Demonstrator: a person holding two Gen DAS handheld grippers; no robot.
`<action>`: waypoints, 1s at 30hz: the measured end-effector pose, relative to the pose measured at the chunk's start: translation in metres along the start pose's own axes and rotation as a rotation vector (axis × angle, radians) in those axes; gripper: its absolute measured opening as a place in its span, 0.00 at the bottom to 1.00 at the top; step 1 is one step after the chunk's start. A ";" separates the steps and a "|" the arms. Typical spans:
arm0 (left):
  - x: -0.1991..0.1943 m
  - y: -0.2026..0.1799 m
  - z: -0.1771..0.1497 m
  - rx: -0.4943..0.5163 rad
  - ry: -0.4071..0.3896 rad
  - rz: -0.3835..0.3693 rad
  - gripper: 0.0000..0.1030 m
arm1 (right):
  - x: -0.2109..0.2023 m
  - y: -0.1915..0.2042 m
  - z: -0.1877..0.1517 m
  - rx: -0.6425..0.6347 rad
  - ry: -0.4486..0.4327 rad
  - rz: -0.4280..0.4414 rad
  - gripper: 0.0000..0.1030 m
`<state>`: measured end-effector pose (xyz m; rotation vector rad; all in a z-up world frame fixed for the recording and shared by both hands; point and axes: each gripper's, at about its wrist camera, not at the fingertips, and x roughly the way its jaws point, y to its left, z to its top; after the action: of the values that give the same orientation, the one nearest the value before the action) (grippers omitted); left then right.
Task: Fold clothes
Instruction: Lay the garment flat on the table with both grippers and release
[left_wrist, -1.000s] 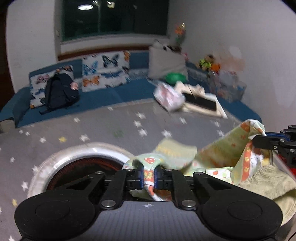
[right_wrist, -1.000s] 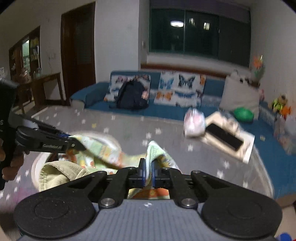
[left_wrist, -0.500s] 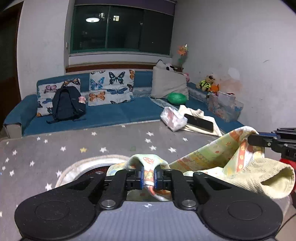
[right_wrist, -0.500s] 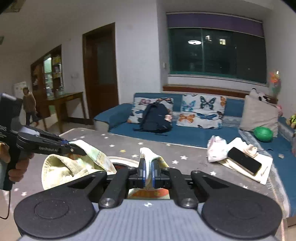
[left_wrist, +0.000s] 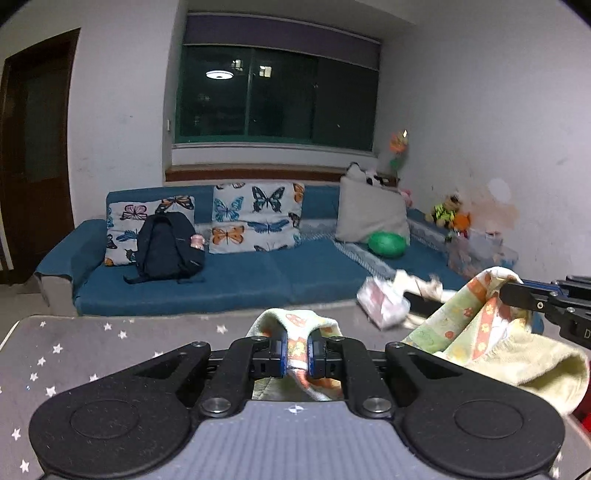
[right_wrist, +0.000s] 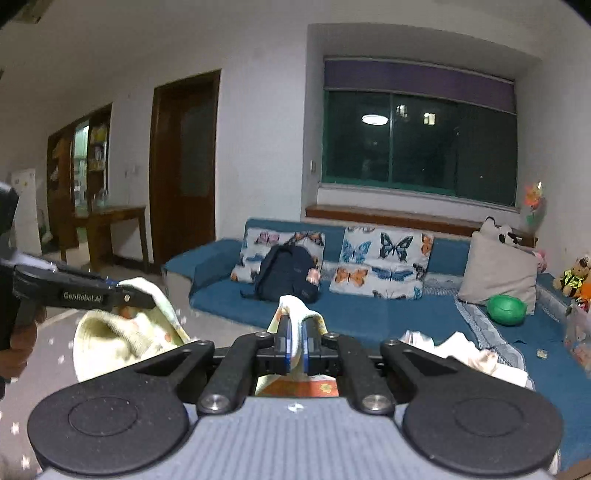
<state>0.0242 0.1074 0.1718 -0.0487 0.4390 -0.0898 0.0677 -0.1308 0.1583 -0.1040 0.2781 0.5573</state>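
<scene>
Left gripper (left_wrist: 296, 350): jaws closed on a fold of the patterned garment (left_wrist: 476, 332), a pale yellow-green cloth with orange and red prints. Right gripper (right_wrist: 294, 345): jaws likewise closed on another edge of the same garment, a cream fold rising between its blue pads (right_wrist: 283, 343). The garment hangs between the two tools, held up off the grey star-printed surface (left_wrist: 74, 350); its terry lining shows as a sagging loop at the right of the left wrist view and at the left of the right wrist view. Far field: blue sofa (left_wrist: 229, 280) carrying butterfly cushions (left_wrist: 256, 218), a dark backpack (left_wrist: 166, 245), a grey pillow (left_wrist: 371, 214) and a green ball (left_wrist: 386, 244). Above the sofa, a dark window (left_wrist: 277, 99); at far left, a brown door (right_wrist: 184, 166).
</scene>
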 end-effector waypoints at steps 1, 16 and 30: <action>-0.001 0.001 0.003 0.000 -0.008 0.004 0.10 | 0.000 0.000 0.003 0.004 -0.013 0.004 0.04; -0.026 0.008 -0.097 -0.002 0.204 -0.060 0.16 | -0.049 0.046 -0.078 -0.125 0.239 0.201 0.07; -0.039 0.011 -0.133 0.047 0.268 -0.071 0.65 | -0.030 0.055 -0.127 -0.122 0.417 0.231 0.26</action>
<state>-0.0665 0.1180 0.0670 -0.0063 0.7032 -0.1779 -0.0153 -0.1217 0.0441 -0.3108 0.6683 0.7816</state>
